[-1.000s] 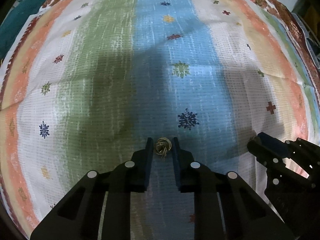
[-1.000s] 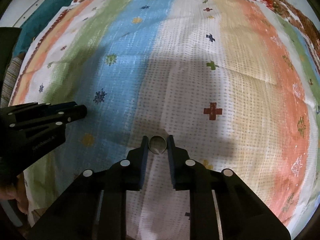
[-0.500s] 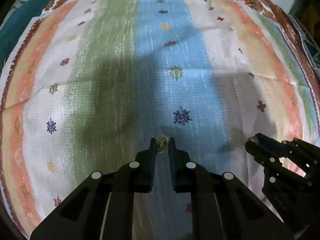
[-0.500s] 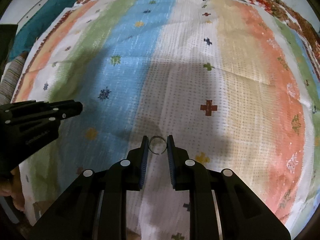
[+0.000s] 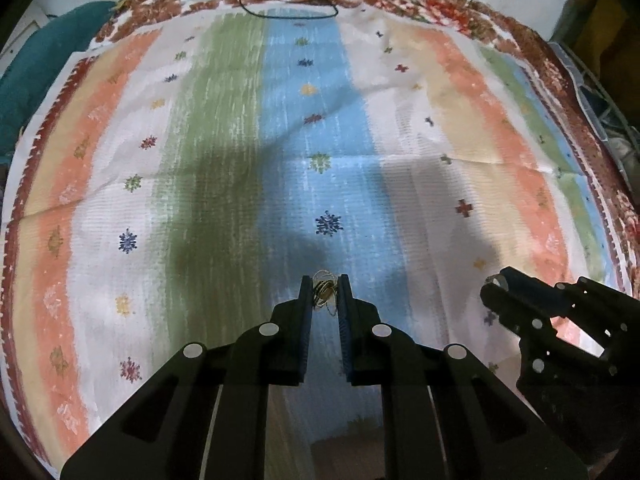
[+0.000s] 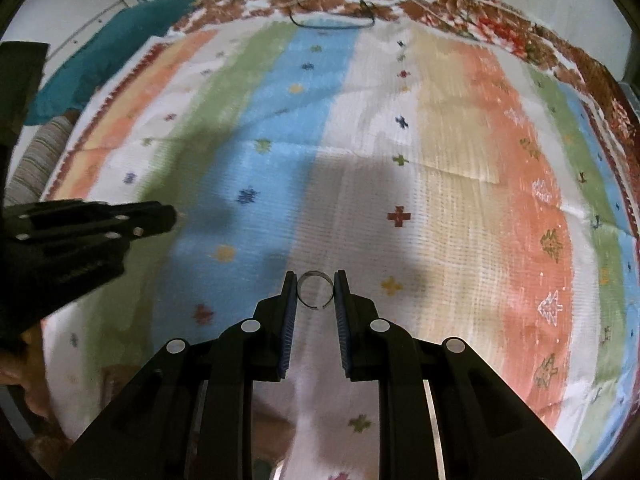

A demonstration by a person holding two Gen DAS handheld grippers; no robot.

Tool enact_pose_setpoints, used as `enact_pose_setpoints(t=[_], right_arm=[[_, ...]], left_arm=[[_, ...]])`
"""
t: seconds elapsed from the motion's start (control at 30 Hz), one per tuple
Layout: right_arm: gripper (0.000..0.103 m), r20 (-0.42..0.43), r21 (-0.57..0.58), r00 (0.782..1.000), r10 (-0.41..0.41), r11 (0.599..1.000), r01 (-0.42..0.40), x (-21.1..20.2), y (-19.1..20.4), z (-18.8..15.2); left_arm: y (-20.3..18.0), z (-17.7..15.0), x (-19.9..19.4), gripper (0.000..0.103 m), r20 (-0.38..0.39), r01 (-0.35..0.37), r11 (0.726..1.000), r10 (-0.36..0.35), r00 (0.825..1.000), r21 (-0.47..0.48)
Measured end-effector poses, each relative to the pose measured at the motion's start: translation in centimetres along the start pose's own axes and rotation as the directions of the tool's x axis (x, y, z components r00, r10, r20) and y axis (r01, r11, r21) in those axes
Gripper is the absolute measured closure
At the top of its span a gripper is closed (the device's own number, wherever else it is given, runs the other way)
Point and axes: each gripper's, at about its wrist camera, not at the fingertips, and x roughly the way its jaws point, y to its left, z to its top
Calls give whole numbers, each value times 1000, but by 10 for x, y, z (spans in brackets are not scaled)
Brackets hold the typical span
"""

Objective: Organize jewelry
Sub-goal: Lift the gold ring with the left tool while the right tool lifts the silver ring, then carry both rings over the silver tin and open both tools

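Note:
My left gripper (image 5: 323, 289) is shut on a small gold chain bunched into a tangle (image 5: 322, 291), held above the striped cloth. My right gripper (image 6: 316, 290) is shut on an open silver ring (image 6: 316, 292), pinched between its fingertips above the cloth. The right gripper also shows in the left wrist view (image 5: 560, 320) at the right. The left gripper shows in the right wrist view (image 6: 88, 228) at the left.
A striped cloth (image 5: 224, 152) in orange, green, blue and white with small flower marks covers the surface. A dark cord loop (image 5: 292, 12) lies at its far edge. A teal cushion (image 5: 36, 80) sits at the far left.
Both grippers have risen and pulled back from the cloth with their pieces still held. More of the cloth's far edge and near edge shows now.

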Motion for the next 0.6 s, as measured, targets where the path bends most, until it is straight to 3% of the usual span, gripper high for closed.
enact_pose_setpoints(t=[0.6], right_arm=[[84,109,-32,994,4,999,0,-56,16,-32]], left_arm=[[-28,-37,-71,91,128,24,997,-33,991,78]])
